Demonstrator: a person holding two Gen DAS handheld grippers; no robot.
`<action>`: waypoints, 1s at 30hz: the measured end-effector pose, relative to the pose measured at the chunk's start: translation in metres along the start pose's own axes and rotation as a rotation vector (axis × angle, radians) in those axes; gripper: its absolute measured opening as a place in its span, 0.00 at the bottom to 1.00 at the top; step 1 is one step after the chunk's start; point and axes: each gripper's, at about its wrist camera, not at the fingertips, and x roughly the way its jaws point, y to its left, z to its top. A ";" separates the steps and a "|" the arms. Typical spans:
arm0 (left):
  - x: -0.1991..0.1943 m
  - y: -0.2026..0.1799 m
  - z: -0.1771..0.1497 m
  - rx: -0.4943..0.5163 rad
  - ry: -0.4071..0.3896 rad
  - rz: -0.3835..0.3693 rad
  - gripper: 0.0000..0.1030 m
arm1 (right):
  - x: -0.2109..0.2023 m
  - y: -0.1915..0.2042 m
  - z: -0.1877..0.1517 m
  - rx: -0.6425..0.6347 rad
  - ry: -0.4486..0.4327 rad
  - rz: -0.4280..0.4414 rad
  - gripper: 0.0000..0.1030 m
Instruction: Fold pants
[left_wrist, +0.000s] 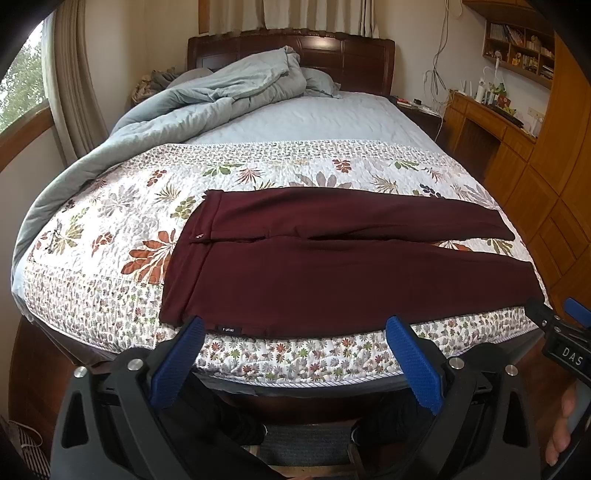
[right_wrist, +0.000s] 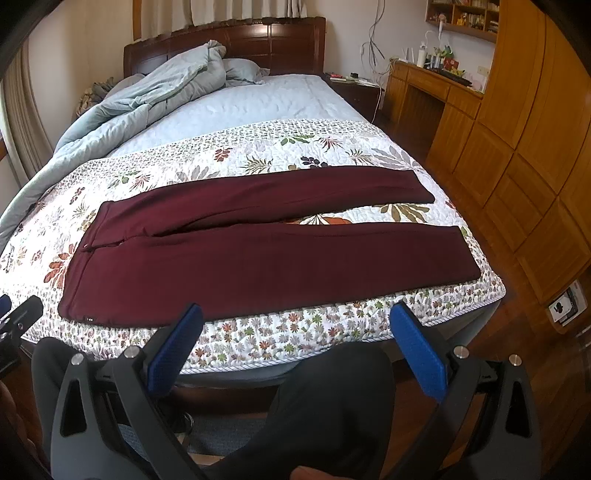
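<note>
While a rumpled grey duvet (left_wrist: 192, 99) lies far back by the headboard (right_wrist: 229, 40), your left gripper (left_wrist: 295, 354) and right gripper (right_wrist: 295, 347) hover jaws apart before maroon pants (right_wrist: 258, 254), flat crosswise on the floral quilt (left_wrist: 110, 236), waistband left, legs right.

The pants (right_wrist: 258, 254) lie flat across the foot of the bed (right_wrist: 332, 347), on the quilt (right_wrist: 258, 332), along its near edge. Their waistband is toward the bed's left side and both legs run toward the right, the near leg in front of the far one. A bunched duvet (right_wrist: 147, 96) lies behind, at the headboard (right_wrist: 288, 40). Both claws, left (left_wrist: 295, 354) and right (right_wrist: 295, 347), hang before the near edge, apart from the pants.
</note>
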 end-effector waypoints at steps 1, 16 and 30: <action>0.000 0.000 0.000 0.001 0.001 0.000 0.96 | 0.001 0.000 0.000 0.001 0.002 0.000 0.98; 0.012 0.003 -0.003 0.005 0.019 -0.016 0.96 | 0.011 0.000 -0.002 -0.002 0.017 -0.006 0.98; 0.057 0.038 0.002 0.118 0.025 -0.289 0.96 | 0.011 -0.005 0.013 -0.073 -0.166 0.085 0.98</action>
